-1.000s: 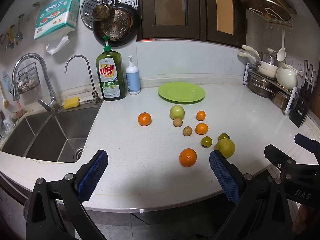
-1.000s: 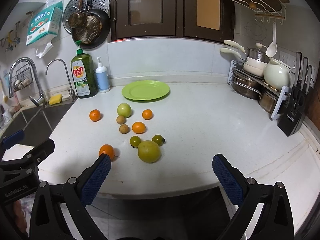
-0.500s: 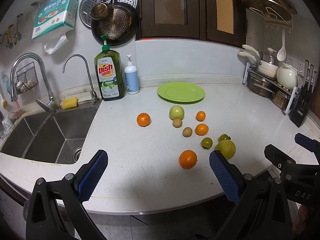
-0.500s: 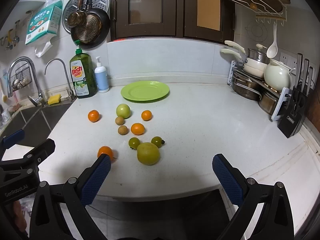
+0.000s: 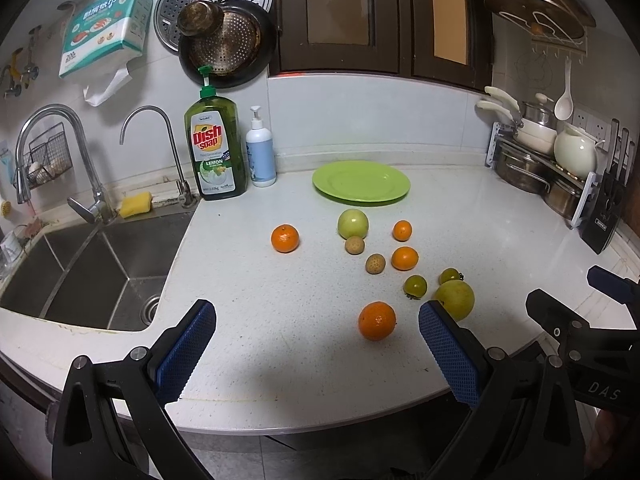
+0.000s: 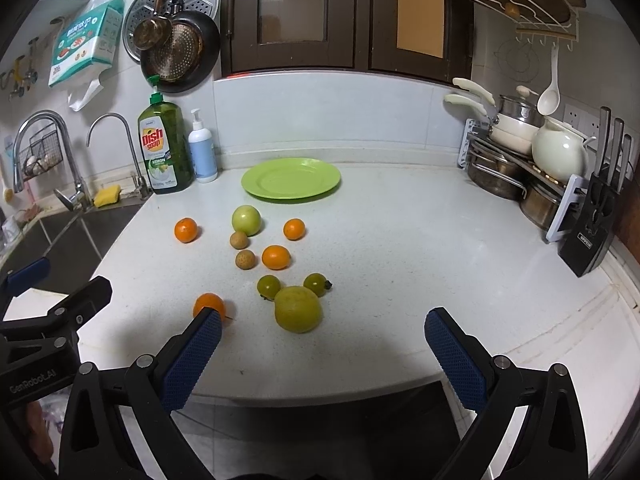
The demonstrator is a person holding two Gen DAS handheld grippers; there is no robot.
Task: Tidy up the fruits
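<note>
Bare counter (image 6: 400,248) lay right of the fruit, open up to the plate (image 6: 291,179). Scattered fruit (image 6: 276,257) crowded the middle; bottles (image 5: 216,152) and pot rack (image 6: 516,176) lined the back.

The tall green plastic dish-soap bottle (image 5: 215,148) at the far left of the white countertop carries a label reading "Dish soap" in red, with "LEMON" on a green band below it; the smaller print on the label is illegible. The black body of the right gripper (image 5: 600,344), seen at the near right in the left wrist view, reads "DAS". The black body of the left gripper (image 6: 36,344), seen at the near left in the right wrist view, reads "GenRobot.AI". The teal-and-white package (image 5: 106,32) hanging on the far left wall bears characters too small to read.
</note>
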